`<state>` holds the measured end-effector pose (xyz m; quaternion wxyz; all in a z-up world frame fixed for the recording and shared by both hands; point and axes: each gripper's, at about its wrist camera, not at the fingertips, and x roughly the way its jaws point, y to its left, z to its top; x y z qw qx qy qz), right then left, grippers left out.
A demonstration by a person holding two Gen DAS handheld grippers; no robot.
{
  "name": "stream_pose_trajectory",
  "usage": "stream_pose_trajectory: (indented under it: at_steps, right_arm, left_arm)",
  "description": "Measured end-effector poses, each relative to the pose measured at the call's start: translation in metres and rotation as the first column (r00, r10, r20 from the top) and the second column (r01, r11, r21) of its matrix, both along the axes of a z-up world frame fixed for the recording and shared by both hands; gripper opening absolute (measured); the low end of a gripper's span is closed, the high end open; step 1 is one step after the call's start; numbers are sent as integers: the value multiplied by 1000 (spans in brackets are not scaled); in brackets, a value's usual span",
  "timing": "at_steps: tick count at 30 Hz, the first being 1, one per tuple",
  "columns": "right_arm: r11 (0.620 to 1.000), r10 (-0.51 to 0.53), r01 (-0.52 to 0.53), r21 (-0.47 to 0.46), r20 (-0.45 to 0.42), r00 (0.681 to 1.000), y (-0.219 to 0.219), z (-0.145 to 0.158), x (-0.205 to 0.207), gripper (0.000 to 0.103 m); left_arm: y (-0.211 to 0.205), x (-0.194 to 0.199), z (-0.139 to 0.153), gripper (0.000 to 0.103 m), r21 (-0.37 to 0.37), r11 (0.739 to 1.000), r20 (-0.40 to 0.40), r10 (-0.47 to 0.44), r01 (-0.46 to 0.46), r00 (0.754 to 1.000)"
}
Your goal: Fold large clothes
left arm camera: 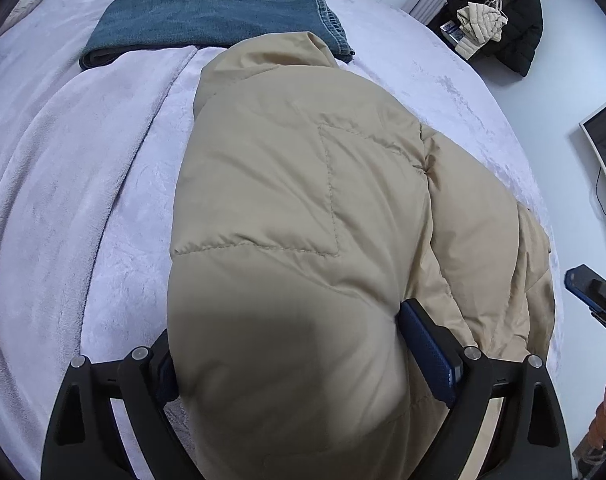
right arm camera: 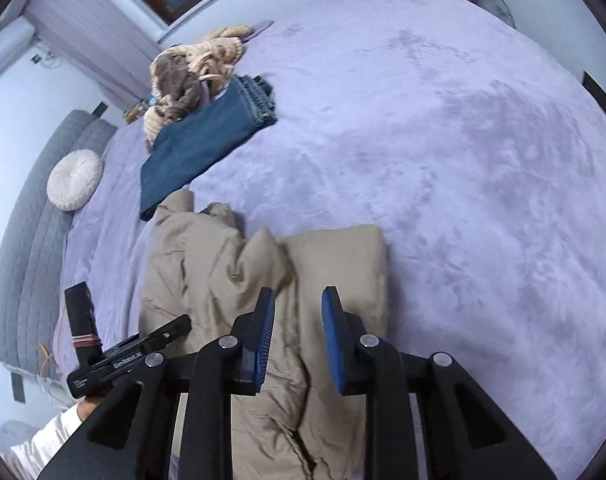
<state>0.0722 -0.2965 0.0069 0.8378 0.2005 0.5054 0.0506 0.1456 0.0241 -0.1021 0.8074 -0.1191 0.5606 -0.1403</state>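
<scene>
Left gripper (left arm camera: 287, 364), spread wide, straddles the beige puffer jacket (left arm camera: 303, 208) lying on the bed (left arm camera: 103, 184); right gripper (right arm camera: 297, 336) hovers narrowed, empty. Puffy layers may spring unfolded if released.

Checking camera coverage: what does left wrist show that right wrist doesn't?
Left wrist only: the stitched square patch on the beige puffer jacket, bulk of which sits between the left gripper pads; a black coat heap on the floor; a monitor edge.

Right wrist only: a round white cushion, the grey padded headboard, a white sleeve, and the right gripper above the jacket, nothing between its pads.

Both: jacket, folded jeans, knit pile, lilac blanket.
</scene>
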Motion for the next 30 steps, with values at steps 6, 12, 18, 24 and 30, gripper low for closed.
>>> stream_pose_trajectory:
  at_steps: [6, 12, 18, 24, 30]
  right_arm:
    - [996, 50, -58, -75, -100, 994, 47, -56, 21, 24]
    - [995, 30, -43, -92, -146, 989, 30, -89, 28, 19]
    - [996, -10, -7, -89, -188, 982, 10, -120, 33, 0]
    - [999, -18, 9, -47, -199, 980, 6, -118, 30, 0]
    - [1000, -13, 11, -19, -146, 989, 12, -68, 0, 4]
  left_arm:
    - [11, 2, 34, 94, 75, 996, 111, 41, -49, 993]
    - [17, 36, 20, 94, 34, 995, 96, 94, -98, 991]
    - [-9, 35, 1, 98, 102, 994, 114, 21, -33, 993]
    - [-3, 33, -3, 98, 101, 994, 104, 26, -36, 994]
    - [-2, 31, -3, 98, 96, 994, 102, 38, -48, 994]
